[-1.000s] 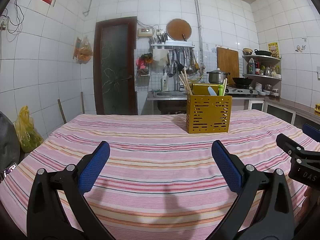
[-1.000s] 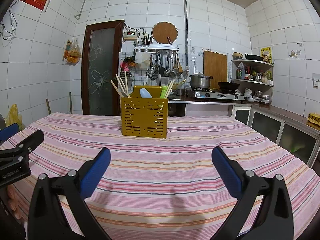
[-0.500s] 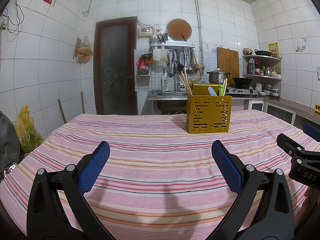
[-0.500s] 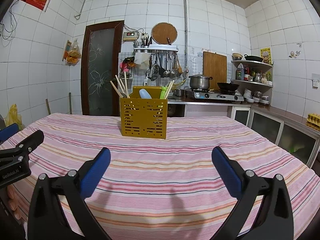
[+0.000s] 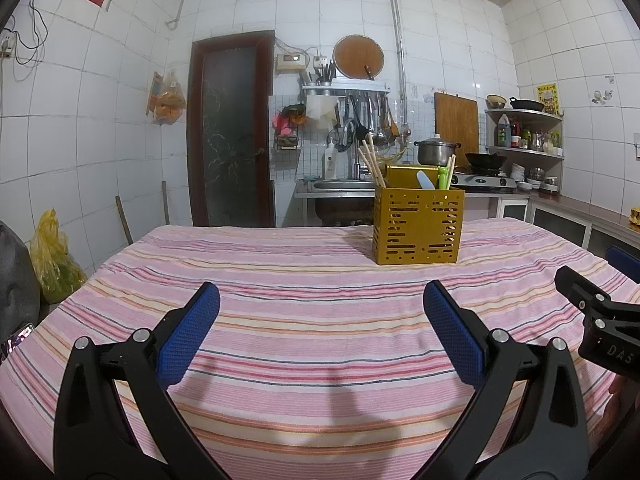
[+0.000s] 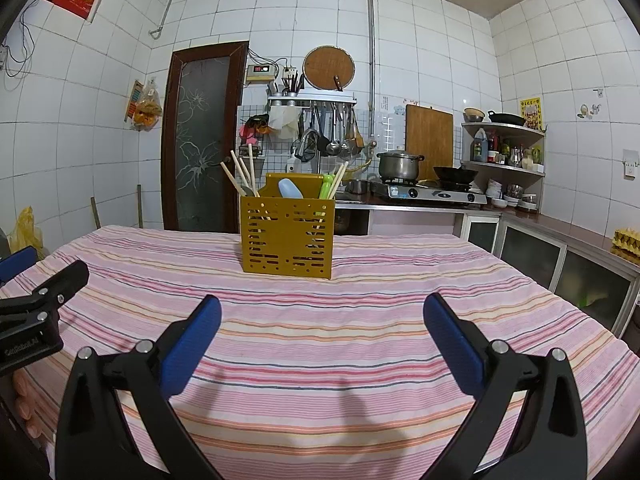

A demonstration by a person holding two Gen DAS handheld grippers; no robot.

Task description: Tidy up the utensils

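Note:
A yellow perforated utensil holder stands upright on the striped tablecloth, toward the far side; it also shows in the right wrist view. Wooden chopsticks, a light blue utensil and a green utensil stick out of it. My left gripper is open and empty, low over the near part of the table. My right gripper is open and empty beside it. Each gripper appears at the edge of the other's view.
Behind the table are a dark door, a sink counter with hanging kitchen tools, a stove with a pot and wall shelves. A yellow bag sits on the floor at the left. Cabinets run along the right.

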